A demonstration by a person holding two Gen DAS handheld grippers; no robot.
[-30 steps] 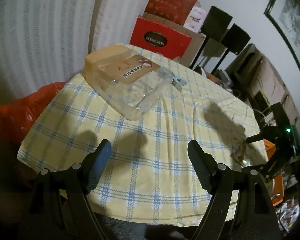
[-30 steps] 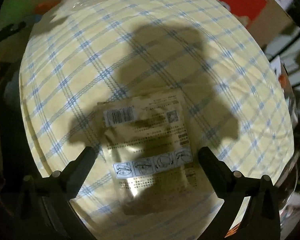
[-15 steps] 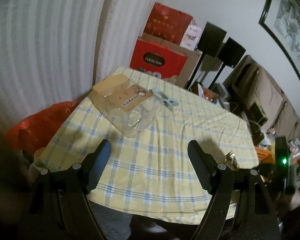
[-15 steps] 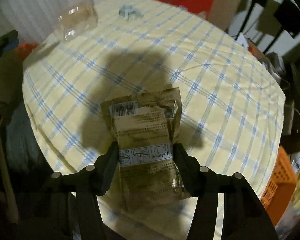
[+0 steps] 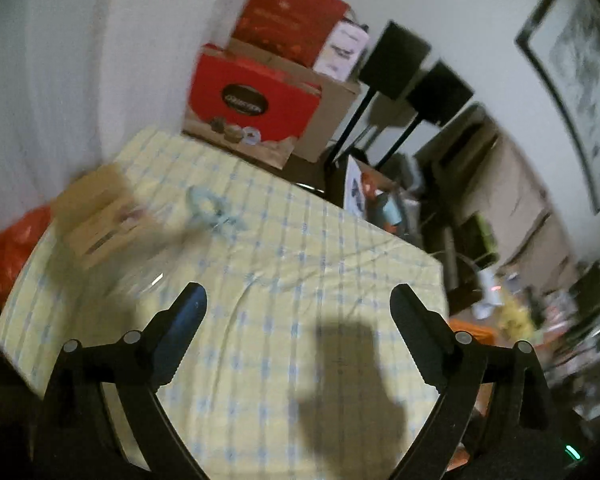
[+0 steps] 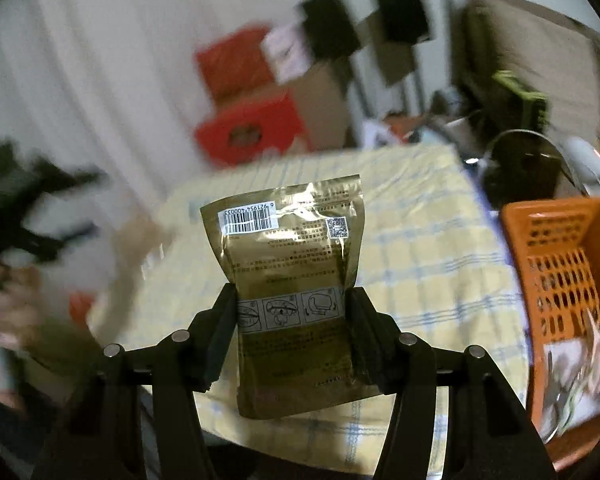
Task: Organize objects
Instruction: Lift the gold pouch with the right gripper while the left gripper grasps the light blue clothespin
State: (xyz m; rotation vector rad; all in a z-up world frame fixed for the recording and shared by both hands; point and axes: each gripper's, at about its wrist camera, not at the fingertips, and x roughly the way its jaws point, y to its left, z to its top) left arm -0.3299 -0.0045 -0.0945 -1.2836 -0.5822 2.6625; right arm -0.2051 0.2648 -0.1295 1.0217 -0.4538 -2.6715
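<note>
My right gripper (image 6: pixel 292 294) is shut on a gold foil pouch (image 6: pixel 288 248) with a barcode. It holds the pouch upright in the air above the yellow checked tablecloth (image 6: pixel 420 240). My left gripper (image 5: pixel 296 296) hovers over the same cloth (image 5: pixel 300 264), its jaws opening wide with nothing between them. A clear plastic box with a tan lid (image 5: pixel 96 208) lies at the table's far left. A small light blue object (image 5: pixel 208 204) lies beside it. In the right wrist view the left gripper (image 6: pixel 32 208) is a dark blur at the left edge.
An orange slotted basket (image 6: pixel 560 264) with some items stands right of the table. Red gift boxes (image 5: pixel 256 96) and cardboard are stacked behind the table. Two black speakers on stands (image 5: pixel 412 68) are near the wall, and a red bag (image 5: pixel 8 240) lies left of the table.
My right gripper closed on the pouch, lifted it off the cloth and rolled it upright. My left gripper rose and drew back from the clear box, and its jaws widened.
</note>
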